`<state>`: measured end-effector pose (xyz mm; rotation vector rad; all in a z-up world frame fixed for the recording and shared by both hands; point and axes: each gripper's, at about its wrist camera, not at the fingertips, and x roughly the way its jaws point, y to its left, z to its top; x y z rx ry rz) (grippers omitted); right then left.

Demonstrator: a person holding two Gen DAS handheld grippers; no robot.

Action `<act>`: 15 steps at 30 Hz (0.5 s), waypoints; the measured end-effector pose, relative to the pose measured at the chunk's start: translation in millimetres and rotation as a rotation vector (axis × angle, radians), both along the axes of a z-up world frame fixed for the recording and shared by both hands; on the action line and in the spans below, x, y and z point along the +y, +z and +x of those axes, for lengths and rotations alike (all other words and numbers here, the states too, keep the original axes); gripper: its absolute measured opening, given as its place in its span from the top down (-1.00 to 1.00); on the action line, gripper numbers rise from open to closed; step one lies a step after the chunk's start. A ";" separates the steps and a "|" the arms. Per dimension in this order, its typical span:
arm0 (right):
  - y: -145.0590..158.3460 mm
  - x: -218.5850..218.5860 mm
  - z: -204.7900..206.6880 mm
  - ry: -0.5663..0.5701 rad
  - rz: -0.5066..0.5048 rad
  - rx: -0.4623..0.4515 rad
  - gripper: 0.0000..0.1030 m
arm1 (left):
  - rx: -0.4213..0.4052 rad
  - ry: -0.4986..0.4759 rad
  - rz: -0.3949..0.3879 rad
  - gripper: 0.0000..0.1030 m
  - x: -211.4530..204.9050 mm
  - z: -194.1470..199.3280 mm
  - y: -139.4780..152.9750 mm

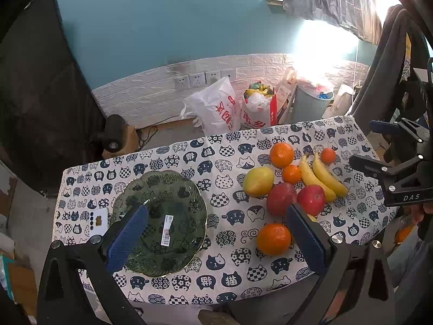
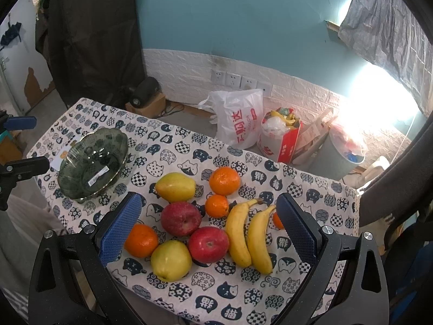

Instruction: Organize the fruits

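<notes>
The fruits point(image 2: 205, 219) are piled on the bench point(image 2: 311, 292), beside the empty green glass bowl point(image 2: 92, 162). Both the left tongs point(image 1: 216, 238) and the right tongs point(image 2: 209, 230) are spread, and nothing is held. A round orange point(image 2: 141, 240) could be bumped and rolled off. "DAS" is read on a tong; a barcode sticker point(image 1: 167, 230) is seen in the bowl.

Left gripper point(image 1: 216, 233) and right gripper point(image 2: 209, 227) hover, jaws spread wide, empty.

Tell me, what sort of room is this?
Probably a lived-in home room, not a lab: a table under a cat-print cloth holds loose fruit, shopping bags and a bin sit by the wall, and clothing hangs nearby.
</notes>
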<state>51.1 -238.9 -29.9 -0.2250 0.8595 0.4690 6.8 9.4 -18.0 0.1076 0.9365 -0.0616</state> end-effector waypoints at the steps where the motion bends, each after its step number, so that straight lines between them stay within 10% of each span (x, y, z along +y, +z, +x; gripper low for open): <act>1: -0.6 -0.3 -0.6 -0.001 0.001 0.001 -0.91 | 0.001 0.000 -0.001 -0.99 0.2 0.1 -0.2; 15: -0.6 2.0 1.5 0.006 -0.014 0.004 -0.91 | 0.000 -0.001 0.001 -0.99 0.4 -1.1 -1.3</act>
